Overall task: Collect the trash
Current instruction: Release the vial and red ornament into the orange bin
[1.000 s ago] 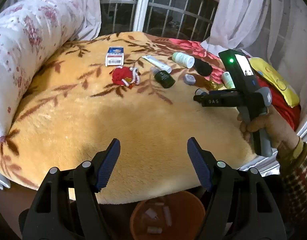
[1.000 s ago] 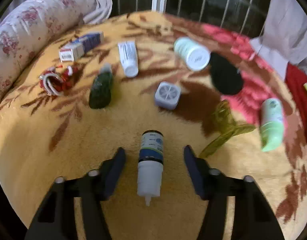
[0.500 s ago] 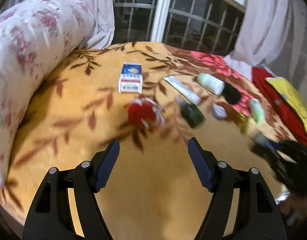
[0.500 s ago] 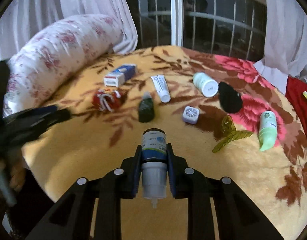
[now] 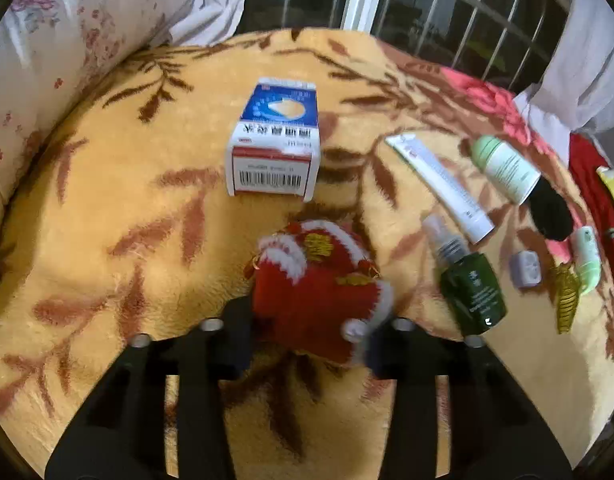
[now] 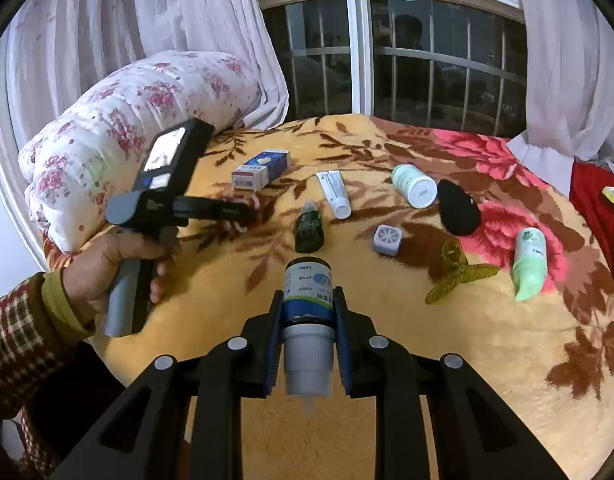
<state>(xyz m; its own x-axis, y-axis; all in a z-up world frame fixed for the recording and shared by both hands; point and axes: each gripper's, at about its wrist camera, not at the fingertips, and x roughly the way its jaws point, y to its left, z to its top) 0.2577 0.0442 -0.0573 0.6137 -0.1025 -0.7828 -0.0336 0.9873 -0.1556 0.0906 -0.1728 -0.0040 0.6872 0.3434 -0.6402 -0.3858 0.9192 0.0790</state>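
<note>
My right gripper (image 6: 307, 322) is shut on a small white bottle with a blue label (image 6: 308, 312) and holds it above the yellow blanket (image 6: 427, 360). My left gripper (image 5: 313, 320) has its jaws around a red and white plush ornament (image 5: 319, 280) on the blanket; whether they press it is unclear. The left gripper also shows in the right wrist view (image 6: 243, 212), reaching over that ornament.
On the blanket lie a blue and white box (image 5: 275, 148), a white tube (image 5: 439, 182), a dark green bottle (image 5: 471, 288), a white jar (image 5: 505, 168), a black object (image 5: 549, 212), a small grey cube (image 5: 526, 269), a pale green tube (image 5: 586, 256) and a yellow clip (image 5: 567, 296). A floral pillow (image 6: 127, 132) lies left.
My left gripper has moved forward over the blanket to the red ornament and its jaws have narrowed around it. My right gripper has shut on the bottle and lifted it.
</note>
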